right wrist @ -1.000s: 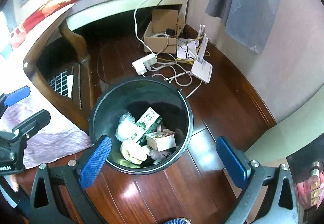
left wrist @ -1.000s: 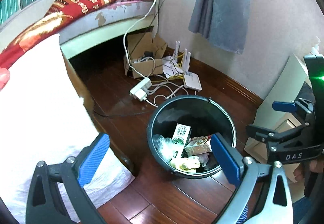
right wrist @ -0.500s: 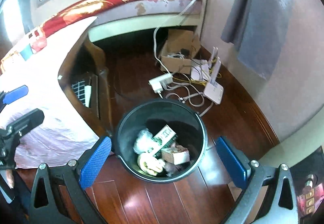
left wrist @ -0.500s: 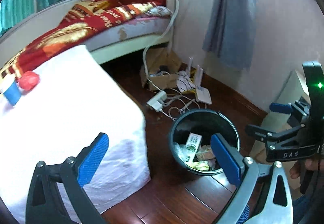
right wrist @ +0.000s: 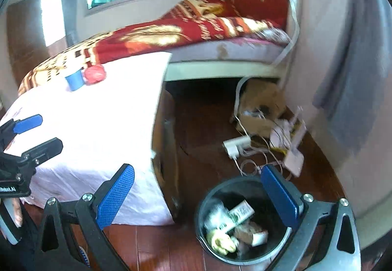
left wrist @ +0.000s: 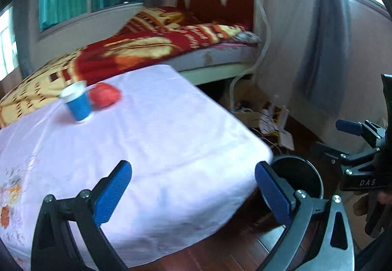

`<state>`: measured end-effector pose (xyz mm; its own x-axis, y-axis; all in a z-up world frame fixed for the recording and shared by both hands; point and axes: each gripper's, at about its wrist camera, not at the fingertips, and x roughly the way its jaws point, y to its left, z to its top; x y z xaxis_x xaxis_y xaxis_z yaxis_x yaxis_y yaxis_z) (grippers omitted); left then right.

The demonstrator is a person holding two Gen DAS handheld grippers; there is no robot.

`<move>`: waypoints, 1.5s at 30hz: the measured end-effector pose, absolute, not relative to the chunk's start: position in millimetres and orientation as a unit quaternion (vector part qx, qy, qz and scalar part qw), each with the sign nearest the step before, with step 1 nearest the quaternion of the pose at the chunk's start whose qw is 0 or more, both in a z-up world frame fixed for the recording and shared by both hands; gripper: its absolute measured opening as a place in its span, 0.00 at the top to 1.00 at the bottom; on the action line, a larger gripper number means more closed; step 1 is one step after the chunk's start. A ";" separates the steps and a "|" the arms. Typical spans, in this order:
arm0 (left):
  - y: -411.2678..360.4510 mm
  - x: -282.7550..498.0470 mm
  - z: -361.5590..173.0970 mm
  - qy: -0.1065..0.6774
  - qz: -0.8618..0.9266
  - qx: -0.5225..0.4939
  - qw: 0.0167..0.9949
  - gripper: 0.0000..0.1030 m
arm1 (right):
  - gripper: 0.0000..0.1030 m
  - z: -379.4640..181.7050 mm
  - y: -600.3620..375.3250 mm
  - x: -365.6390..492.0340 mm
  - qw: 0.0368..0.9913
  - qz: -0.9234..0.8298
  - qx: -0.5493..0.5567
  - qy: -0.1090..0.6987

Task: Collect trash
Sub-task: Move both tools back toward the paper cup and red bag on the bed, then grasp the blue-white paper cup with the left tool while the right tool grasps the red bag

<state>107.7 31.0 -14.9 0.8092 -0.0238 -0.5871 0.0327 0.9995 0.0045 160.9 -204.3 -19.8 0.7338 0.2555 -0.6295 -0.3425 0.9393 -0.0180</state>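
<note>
A blue paper cup and a crumpled red wrapper sit at the far side of the white-clothed table; both also show in the right wrist view, the cup and the wrapper. The black trash bin stands on the floor beside the table and holds several pieces of trash; its rim peeks past the table corner. My left gripper is open and empty above the table's near edge. My right gripper is open and empty above the floor by the bin.
A bed with a red and gold blanket lies behind the table. A cardboard box, a power strip, cables and a white router lie on the wooden floor by the wall. A grey curtain hangs at right.
Both grippers have risen and tilted up from the bin toward the table. The cup and wrapper have come into fuller view. Both grippers stay open and empty.
</note>
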 end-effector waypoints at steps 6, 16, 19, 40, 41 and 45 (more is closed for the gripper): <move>87.7 102.5 -19.5 0.314 0.033 -0.020 0.949 0.03 | 0.00 -14.7 -143.8 172.9 0.918 0.201 -0.066 0.335; 167.4 105.0 -18.0 0.295 0.097 -0.063 0.949 0.17 | 0.09 -1.9 -65.9 184.2 0.904 0.279 -0.067 0.316; 185.3 111.5 -20.1 0.294 0.109 -0.068 0.947 0.19 | 0.24 -1.8 -43.6 196.8 0.896 0.300 -0.070 0.320; 254.6 270.6 -42.7 0.336 0.094 -0.086 0.933 0.25 | 0.26 -37.9 85.3 377.8 0.846 0.351 -0.142 0.376; 257.5 276.5 -43.5 0.339 0.091 -0.090 0.932 0.25 | 0.26 -41.3 89.2 382.0 0.843 0.354 -0.145 0.378; 270.4 290.0 -45.0 0.338 0.070 -0.104 0.933 0.43 | 0.26 -48.6 101.9 390.8 0.836 0.365 -0.150 0.382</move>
